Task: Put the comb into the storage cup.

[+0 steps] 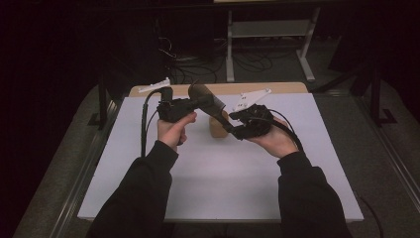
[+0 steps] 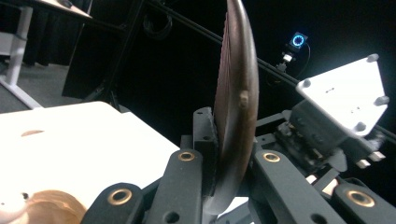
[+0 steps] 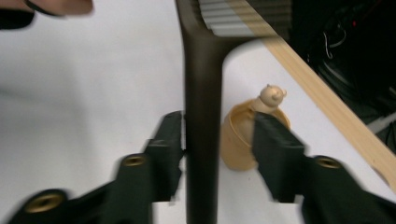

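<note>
A dark brown brush (image 1: 207, 97) hangs above the white table (image 1: 223, 183), held between my two grippers. My left gripper (image 1: 197, 103) is shut on its ribbed head (image 2: 236, 107), which stands edge-on between the jaws (image 2: 231, 137). My right gripper (image 1: 234, 127) is open around the handle (image 3: 201, 116): the handle lies against one jaw and a gap shows to the other (image 3: 220, 129). Beneath the brush a tan cup (image 1: 217, 128) stands on the table, with a small bear figure (image 3: 270, 97) on its rim. The cup (image 3: 238, 137) sits just beyond the right jaws.
A wooden strip (image 1: 228, 88) edges the table's far side. Behind it are a white desk frame (image 1: 270, 29) and loose cables (image 1: 198, 69) on the floor. The right gripper's white plate (image 2: 345, 93) is close to the left gripper. Both forearms come in over the near half.
</note>
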`<action>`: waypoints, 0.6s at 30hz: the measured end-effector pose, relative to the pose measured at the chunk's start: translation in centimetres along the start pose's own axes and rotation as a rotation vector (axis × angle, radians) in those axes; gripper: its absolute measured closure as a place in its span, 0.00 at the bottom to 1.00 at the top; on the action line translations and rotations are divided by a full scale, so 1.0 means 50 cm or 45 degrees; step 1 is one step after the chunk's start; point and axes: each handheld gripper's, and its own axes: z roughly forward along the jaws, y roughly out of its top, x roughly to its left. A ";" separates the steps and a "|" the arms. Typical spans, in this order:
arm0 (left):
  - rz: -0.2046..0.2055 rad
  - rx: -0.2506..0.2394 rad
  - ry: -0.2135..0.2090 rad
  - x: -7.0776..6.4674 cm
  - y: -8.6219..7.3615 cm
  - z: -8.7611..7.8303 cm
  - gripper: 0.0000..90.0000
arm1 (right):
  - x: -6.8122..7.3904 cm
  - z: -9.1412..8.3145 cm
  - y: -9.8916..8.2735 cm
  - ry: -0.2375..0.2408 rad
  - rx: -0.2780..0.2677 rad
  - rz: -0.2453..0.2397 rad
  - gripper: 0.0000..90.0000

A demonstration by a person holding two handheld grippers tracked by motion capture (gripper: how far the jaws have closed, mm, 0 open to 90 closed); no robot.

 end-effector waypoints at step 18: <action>0.144 -0.001 0.101 0.006 0.054 -0.017 0.95 | -0.033 -0.007 -0.067 0.008 -0.098 0.311 0.00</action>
